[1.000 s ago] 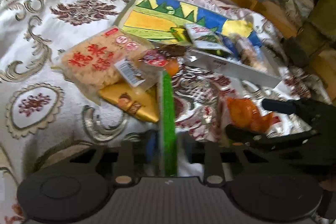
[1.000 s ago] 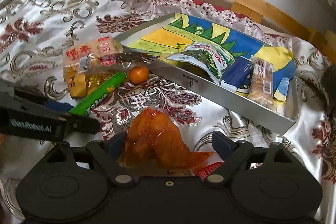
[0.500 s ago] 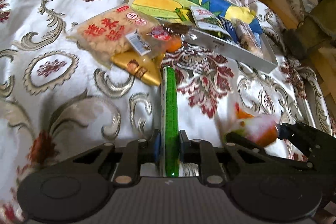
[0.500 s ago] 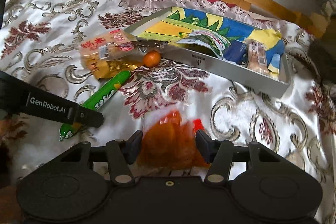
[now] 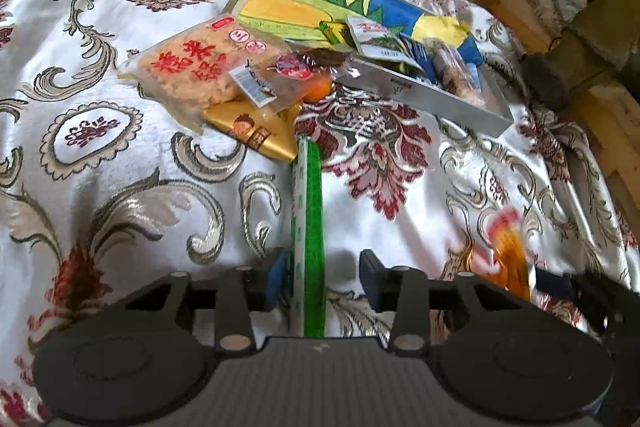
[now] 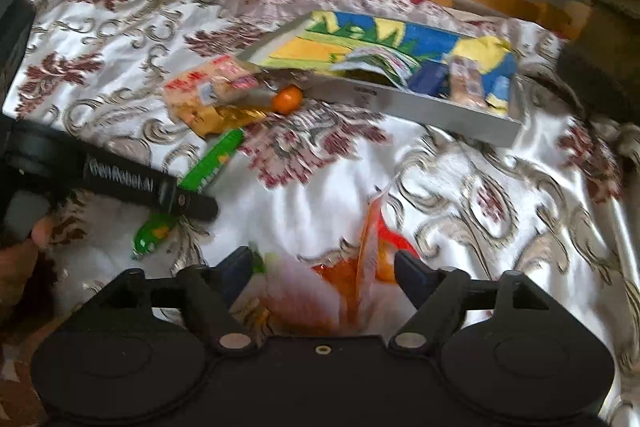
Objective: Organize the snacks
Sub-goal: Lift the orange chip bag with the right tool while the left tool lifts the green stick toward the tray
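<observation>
On the bedspread [image 5: 120, 187], both claws are opening, left [image 5: 322, 277] around green stick [image 5: 310, 227], right [image 6: 324, 273] around orange packet [image 6: 372, 259]

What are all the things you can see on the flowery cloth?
green stick snack: one, green, between the left tongs, on the cloth
orange bag: one, orange, between the right tongs
rice cracker pack: one, pale with red letters, beside the tray
gold packet: one, gold, partly under the cracker pack
orange ball: one, orange, touching the tray's front wall
tray: one, grey with colourful lining, holding several snacks
left tongs: opening, pads off the stick
right tongs: opening around the bag
</observation>
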Tool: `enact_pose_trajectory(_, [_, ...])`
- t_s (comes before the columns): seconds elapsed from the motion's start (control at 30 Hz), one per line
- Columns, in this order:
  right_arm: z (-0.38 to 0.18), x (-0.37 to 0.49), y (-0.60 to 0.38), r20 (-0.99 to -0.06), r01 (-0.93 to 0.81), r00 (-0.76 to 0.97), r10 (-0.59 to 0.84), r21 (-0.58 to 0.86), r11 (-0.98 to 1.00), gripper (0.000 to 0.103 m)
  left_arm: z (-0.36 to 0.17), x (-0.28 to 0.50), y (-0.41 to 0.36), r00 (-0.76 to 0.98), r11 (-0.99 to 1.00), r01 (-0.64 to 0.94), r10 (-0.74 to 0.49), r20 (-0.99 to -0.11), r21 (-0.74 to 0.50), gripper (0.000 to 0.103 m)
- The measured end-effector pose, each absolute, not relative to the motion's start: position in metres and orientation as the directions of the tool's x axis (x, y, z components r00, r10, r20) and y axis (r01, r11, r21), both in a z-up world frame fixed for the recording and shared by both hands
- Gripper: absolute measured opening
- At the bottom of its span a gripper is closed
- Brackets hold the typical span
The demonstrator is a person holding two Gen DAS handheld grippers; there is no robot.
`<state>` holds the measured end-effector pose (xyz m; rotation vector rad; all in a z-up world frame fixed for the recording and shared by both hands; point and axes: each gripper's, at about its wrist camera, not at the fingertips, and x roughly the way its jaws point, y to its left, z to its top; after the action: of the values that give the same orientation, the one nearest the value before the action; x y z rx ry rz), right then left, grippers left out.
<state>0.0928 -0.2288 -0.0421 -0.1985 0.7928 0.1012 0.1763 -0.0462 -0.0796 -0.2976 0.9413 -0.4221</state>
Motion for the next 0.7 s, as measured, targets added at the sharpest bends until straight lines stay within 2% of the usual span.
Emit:
enact_pose_trajectory(0.13, [-0.046,0.088,-0.236,-0.732,-0.098,0.682,-0.003,-0.096,0.991,0.085,-0.081,0.179,-0.046,0.533,0.882,0.211,-0.465,-0.707,-0.421,0.048])
enact_pose_trajectory(0.33, [-0.05,0.078,-0.239,-0.764,-0.054,0.645,0.011,-0.032,0.998,0.084,-0.083,0.179,-0.052,0.557,0.914,0.209,-0.403,-0.727,-0.347,0.034])
enact_pose_trajectory(0.43, [-0.051,0.078,-0.235,-0.766,-0.07,0.643,0.014,-0.04,0.997,0.074,-0.083,0.178,-0.052,0.563,0.92,0.208,-0.39,-0.729,-0.331,0.025])
enact_pose_trajectory(0.5, [-0.053,0.077,-0.234,-0.773,-0.079,0.635,0.017,-0.043,0.996,0.061,-0.084,0.177,-0.052,0.565,0.923,0.205,-0.384,-0.73,-0.327,0.021])
enact_pose_trajectory(0.7, [-0.055,0.076,-0.229,-0.749,-0.087,0.662,0.019,-0.052,0.995,0.057,-0.082,0.172,-0.056,0.574,0.93,0.222,-0.367,-0.732,-0.292,0.019])
